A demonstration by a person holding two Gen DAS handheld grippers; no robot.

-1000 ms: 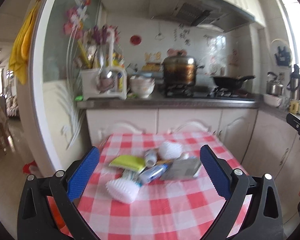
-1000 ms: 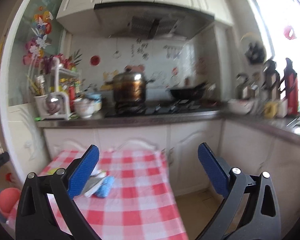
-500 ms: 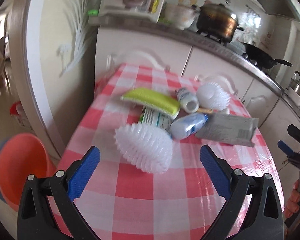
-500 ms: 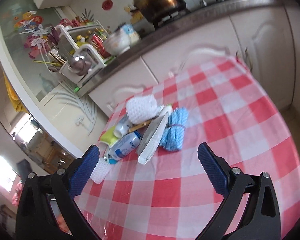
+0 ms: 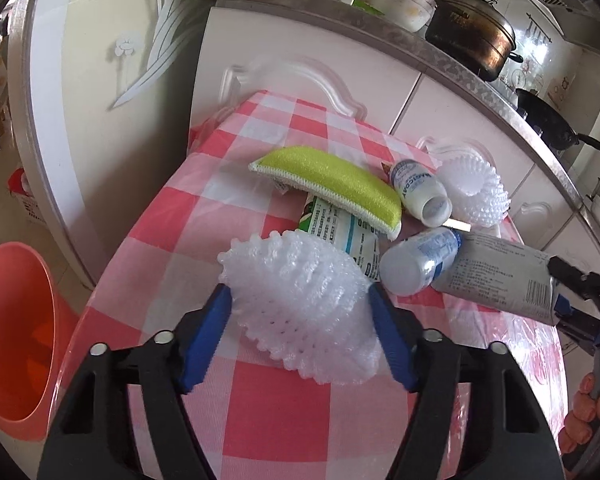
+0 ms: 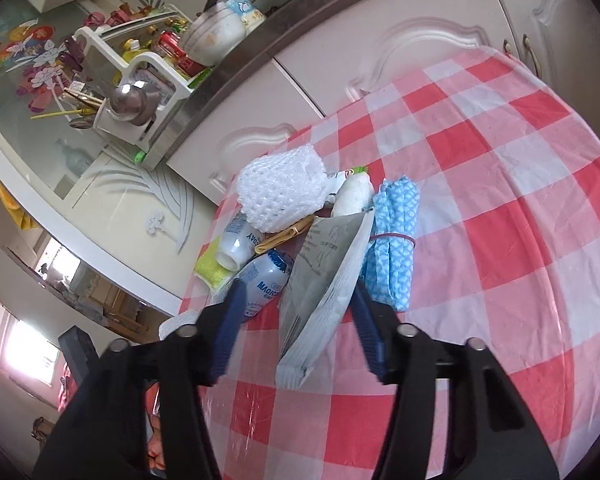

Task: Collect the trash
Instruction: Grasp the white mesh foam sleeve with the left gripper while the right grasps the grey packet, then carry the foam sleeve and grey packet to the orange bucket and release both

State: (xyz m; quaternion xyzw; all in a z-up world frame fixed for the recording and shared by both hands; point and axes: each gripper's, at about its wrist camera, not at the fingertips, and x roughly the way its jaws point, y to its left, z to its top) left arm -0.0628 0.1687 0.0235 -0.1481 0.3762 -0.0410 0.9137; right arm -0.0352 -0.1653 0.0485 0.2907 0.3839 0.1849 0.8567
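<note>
now left fingers (image 5: 298, 300) touching foam fruit net (image 5: 300, 300) both sides; squashy, may slip. right fingers (image 6: 296, 312) apart around grey pouch (image 6: 324, 280).

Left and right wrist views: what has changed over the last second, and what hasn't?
Both grippers dropped from facing the kitchen to the table. The left gripper narrowed around the white foam net, pads at its sides. The right gripper narrowed around the grey pouch, not yet touching. The trash pile, including the green sponge, and the orange bin stayed put.
</note>
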